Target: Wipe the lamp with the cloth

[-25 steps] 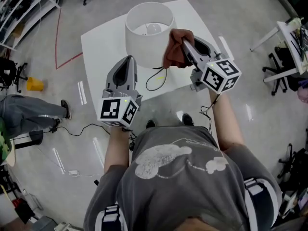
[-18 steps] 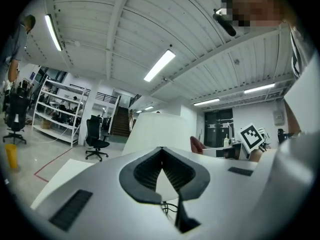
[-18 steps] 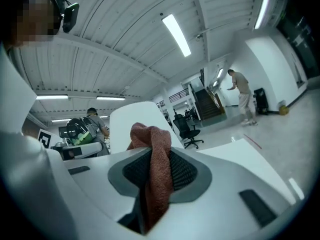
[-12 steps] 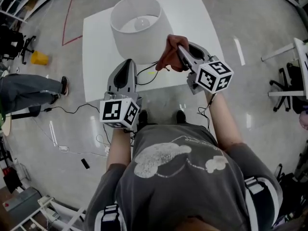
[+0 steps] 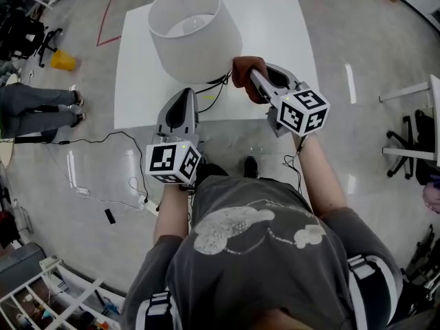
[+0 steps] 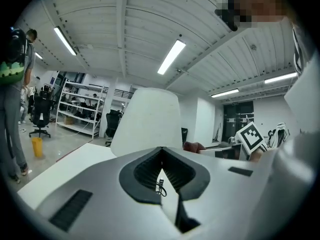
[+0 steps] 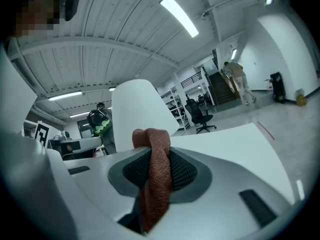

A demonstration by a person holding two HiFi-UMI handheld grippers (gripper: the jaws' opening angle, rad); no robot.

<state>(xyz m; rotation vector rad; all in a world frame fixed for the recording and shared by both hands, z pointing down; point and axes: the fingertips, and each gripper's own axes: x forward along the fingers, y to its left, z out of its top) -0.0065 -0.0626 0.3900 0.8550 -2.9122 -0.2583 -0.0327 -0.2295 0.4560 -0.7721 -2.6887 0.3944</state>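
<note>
Beside lamp [image 5: 194, 36]: right claw [image 7: 156, 170] clamped on rust cloth [image 7: 159, 143]; left claw [image 6: 161, 171] closed, empty, over table [image 5: 275, 19] edge.

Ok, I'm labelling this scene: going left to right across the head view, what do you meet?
Yellow object on the floor → lamp → cloth → black chair base at the right edge.

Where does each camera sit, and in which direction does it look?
Head view: on the person's head, looking steeply down at the lamp on the table; arms, torso, left tongs and right tongs show.
Left gripper view: on the left tongs, facing the lamp; its shut, empty jaws show.
Right gripper view: on the right tongs, facing the lamp; its jaws grip the cloth.
All share the lamp.
</note>
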